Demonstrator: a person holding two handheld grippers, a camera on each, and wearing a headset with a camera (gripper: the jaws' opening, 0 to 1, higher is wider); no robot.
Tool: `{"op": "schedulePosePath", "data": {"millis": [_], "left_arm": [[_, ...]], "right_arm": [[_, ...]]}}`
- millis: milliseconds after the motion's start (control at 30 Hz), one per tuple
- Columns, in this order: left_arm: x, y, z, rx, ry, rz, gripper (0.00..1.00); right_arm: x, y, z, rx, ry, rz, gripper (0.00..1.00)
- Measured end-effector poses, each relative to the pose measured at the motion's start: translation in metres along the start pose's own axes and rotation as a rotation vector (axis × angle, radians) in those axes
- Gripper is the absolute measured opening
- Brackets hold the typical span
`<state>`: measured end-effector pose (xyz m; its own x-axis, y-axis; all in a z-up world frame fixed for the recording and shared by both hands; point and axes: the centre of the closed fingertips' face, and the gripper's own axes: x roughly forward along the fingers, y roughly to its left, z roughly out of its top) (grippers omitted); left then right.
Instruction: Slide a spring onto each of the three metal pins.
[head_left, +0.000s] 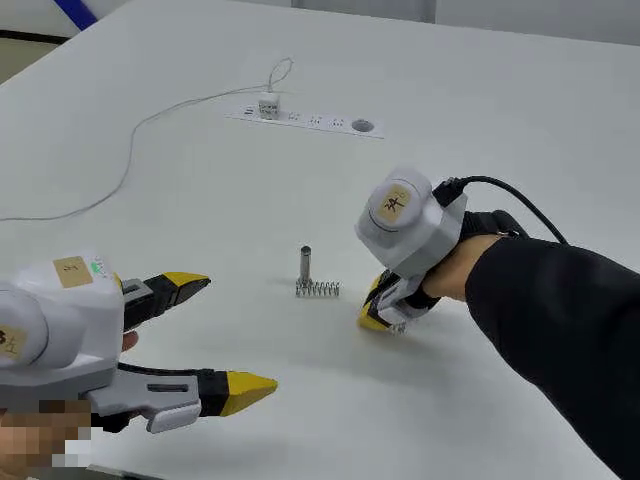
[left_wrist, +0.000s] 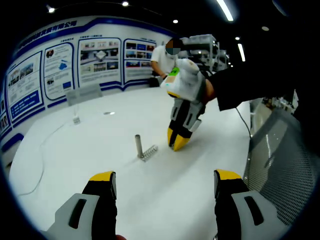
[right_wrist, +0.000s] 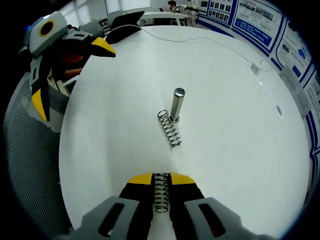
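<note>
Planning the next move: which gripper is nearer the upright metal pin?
Right. The right gripper, shut on a spring, sits just beside the pin; the left gripper, open, hangs farther back.

On the right gripper (head_left: 380, 318) the housing covers most of the jaws in the head view; the pinched spring (right_wrist: 160, 192) loses its lower end between them. There the left gripper (head_left: 238, 332) runs off the left edge. Wall posters (left_wrist: 100, 57): print too small to read

Head view overhead, gripper views low, opposed, sharing pin (left_wrist: 138, 145)
</note>
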<state>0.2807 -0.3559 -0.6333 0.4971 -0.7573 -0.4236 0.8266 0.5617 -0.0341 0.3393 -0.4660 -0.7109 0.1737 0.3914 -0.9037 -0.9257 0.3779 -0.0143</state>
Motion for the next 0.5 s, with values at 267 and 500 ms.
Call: {"op": "schedulePosePath", "data": {"millis": [267, 500], "left_arm": [[0.002, -0.002, 0.001, 0.006, -0.001, -0.009, 0.82], [0.004, -0.003, 0.005, 0.016, -0.004, -0.019, 0.82]], "right_arm": [[-0.012, 0.002, -0.001, 0.023, -0.045, -0.02, 0.12], [-0.025, 0.002, -0.004, 0.054, -0.093, -0.051, 0.12]]}}
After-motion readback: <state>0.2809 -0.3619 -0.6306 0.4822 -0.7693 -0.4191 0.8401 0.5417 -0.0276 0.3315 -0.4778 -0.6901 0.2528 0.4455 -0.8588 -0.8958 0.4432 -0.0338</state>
